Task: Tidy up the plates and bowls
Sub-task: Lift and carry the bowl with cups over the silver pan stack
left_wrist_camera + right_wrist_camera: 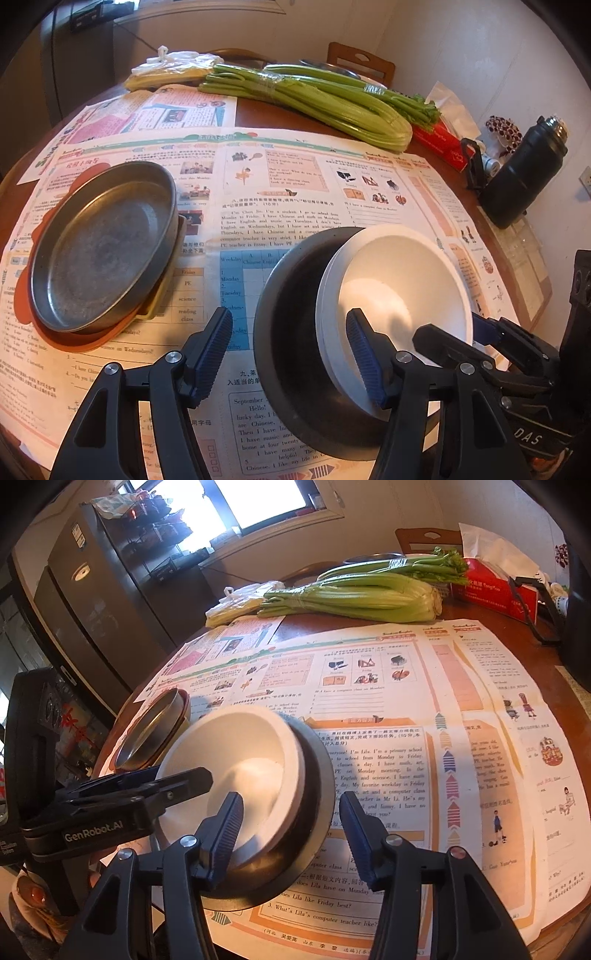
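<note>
Bowls first: the white bowl sits tilted inside the dark bowl on the newspaper, both rims straddled by the left gripper and right gripper from opposite sides, jaws parted, pads seemingly clear of the rims (released, I'd judge). Farther left, beside the bowls, the metal plate rests atop an orange plate, nearer the left hand.
</note>
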Demonstrator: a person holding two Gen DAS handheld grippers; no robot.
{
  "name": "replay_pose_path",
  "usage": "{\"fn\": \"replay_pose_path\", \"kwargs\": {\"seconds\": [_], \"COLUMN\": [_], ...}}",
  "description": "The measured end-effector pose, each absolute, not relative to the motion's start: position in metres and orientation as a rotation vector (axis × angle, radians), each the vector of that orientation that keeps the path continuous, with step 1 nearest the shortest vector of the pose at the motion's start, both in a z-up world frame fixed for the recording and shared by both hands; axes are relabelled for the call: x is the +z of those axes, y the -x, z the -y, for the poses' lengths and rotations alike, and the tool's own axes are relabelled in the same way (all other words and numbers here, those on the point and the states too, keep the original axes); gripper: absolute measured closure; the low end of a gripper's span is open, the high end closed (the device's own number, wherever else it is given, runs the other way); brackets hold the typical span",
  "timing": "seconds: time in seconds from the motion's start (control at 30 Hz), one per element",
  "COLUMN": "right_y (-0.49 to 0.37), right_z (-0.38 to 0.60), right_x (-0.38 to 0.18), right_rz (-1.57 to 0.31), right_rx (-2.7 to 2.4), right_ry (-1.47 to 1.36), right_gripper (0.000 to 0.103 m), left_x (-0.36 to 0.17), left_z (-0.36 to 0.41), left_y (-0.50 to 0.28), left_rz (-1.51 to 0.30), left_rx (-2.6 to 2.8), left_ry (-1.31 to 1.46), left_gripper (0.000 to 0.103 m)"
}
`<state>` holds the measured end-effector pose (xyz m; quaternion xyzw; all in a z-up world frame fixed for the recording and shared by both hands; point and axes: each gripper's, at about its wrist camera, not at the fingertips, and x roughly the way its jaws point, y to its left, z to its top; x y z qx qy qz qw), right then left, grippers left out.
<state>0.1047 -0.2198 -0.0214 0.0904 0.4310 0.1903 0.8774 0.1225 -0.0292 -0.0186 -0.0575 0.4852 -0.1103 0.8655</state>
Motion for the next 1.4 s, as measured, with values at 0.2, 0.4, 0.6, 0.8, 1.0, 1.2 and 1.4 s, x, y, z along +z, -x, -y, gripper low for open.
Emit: {"fn": "replay_pose_path", "kwargs": {"seconds": [0.2, 0.4, 0.6, 0.8, 1.0, 1.2, 1.4], "right_y": [-0.106, -0.106, -0.106, -0.106, -0.104, -0.101, -0.102], "right_z": [0.215, 0.212, 0.212, 0.211, 0.209, 0.204, 0.192], "right_x": [-0.026, -0.027, -0.027, -0.025, -0.023, -0.016, -0.006], "right_rz": [-0.916, -0.918, -0.916, -0.909, -0.899, -0.882, -0.862], "right_rx": [0.425, 0.436, 0.451, 0.452, 0.457, 0.467, 0.491], "right_ry": [-0.191, -0.185, -0.198, -0.192, -0.191, -0.183, -0.171], "right_gripper": [0.049, 0.049, 0.047, 0.047, 0.047, 0.047, 0.047], "left_x": [-0.024, -0.031, -0.031, -0.03, -0.025, -0.015, 0.0], "left_z": [0.031, 0.034, 0.039, 0.037, 0.035, 0.028, 0.014], "left_y": [-0.124, -0.127, -0.125, -0.125, -0.123, -0.12, -0.118], "left_rz": [-1.028, -1.057, -1.058, -1.061, -1.051, -1.032, -0.991], "left_rx": [-0.243, -0.276, -0.291, -0.289, -0.286, -0.275, -0.262], "left_ry": [0.114, 0.139, 0.136, 0.147, 0.149, 0.149, 0.161], "left_gripper": [0.037, 0.039, 0.046, 0.046, 0.046, 0.046, 0.046]}}
